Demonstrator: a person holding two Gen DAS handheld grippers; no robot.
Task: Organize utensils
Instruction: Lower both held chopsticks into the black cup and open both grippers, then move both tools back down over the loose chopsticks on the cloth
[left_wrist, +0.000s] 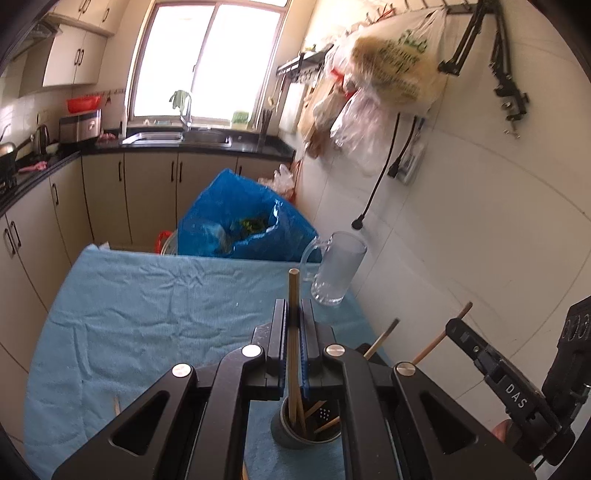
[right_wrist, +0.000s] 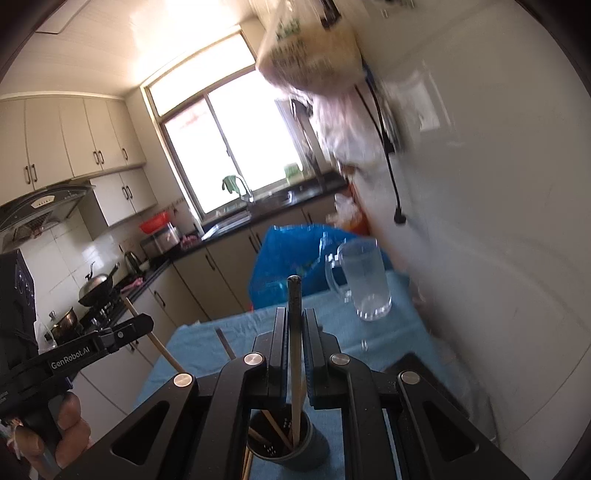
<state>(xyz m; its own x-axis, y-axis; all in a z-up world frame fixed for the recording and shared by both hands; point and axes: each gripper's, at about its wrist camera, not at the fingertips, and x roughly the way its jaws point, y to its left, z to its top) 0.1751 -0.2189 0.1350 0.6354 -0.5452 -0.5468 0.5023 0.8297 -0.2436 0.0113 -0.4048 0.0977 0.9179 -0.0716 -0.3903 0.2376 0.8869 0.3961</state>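
Observation:
My left gripper (left_wrist: 294, 314) is shut on a light wooden chopstick (left_wrist: 293, 295) that stands upright with its lower end inside a dark grey holder cup (left_wrist: 284, 435). Several other chopsticks lean in that cup. My right gripper (right_wrist: 295, 317) is shut on a dark-tipped chopstick (right_wrist: 294, 299), also upright, its lower end in the same holder cup (right_wrist: 317, 448). The right gripper shows at the right edge of the left wrist view (left_wrist: 454, 326); the left gripper shows at the left of the right wrist view (right_wrist: 144, 323). One chopstick end (left_wrist: 116, 406) lies on the blue cloth (left_wrist: 147, 302).
A glass mug (left_wrist: 338, 269) stands on the cloth near the white wall; it also shows in the right wrist view (right_wrist: 365, 280). A blue plastic bag (left_wrist: 240, 221) sits behind the table's far edge. Kitchen counters, a sink and a stove lie beyond.

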